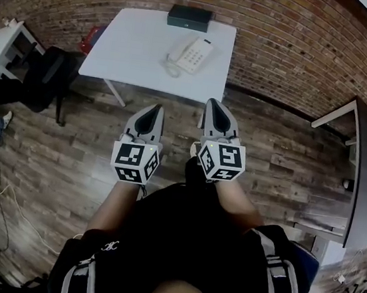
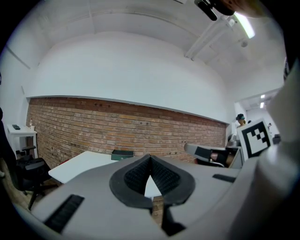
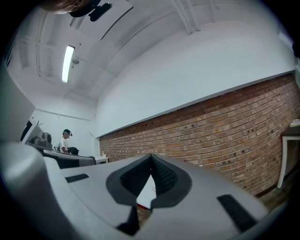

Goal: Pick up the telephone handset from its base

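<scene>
Your torso is filling the bottom of the head view, and you are standing on the plank floor, well apart from the white table. Judged from that spacing, you are working on the approach, since nothing is within reach yet.

You are holding the left gripper and the right gripper side by side out in front, both pointing toward the table. Each gripper view is showing its jaws pressed together at the tips, with nothing between them.

The telephone is sitting toward the table's far edge, near a black box. The handset is lying on its base, along the side toward the left of the head view. The coiled cord is resting beside it on the tabletop.

Procedure:
1. While walking in, you should be keeping the telephone centred ahead.
2. Before arriving, you should be spreading the jaws of the gripper you choose wider than the handset's middle.
3. You should be straddling that narrow middle section, not either bulky end.
4. When lifting, you should be rising straight and slowly. The cord is likely to tug the light base along, so the free gripper should be standing ready to steady it.
</scene>
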The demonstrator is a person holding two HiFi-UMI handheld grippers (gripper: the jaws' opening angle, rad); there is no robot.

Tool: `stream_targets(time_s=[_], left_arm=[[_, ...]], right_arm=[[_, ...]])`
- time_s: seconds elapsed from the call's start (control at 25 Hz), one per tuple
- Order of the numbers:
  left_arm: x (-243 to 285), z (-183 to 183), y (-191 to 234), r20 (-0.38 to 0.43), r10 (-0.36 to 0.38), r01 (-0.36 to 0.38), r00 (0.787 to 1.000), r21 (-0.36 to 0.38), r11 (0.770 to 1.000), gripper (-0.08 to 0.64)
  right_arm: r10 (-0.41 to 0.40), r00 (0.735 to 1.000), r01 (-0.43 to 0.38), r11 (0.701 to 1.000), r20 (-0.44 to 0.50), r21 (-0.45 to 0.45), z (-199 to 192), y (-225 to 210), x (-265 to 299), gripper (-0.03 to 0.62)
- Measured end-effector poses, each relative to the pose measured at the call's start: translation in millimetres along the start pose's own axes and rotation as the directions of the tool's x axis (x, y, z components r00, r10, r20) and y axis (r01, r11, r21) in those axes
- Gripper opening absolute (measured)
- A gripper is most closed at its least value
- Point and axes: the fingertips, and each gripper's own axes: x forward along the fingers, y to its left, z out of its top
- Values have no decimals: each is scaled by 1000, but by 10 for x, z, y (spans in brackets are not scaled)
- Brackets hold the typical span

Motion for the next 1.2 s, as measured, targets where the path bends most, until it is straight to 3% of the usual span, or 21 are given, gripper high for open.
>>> stream_targets(time_s=[1.2], left_arm=[[2096, 262, 710, -61, 36, -36, 997, 4, 999, -3]], right_arm=[[44, 999, -43, 999, -10, 13, 129, -1072, 2005, -3]])
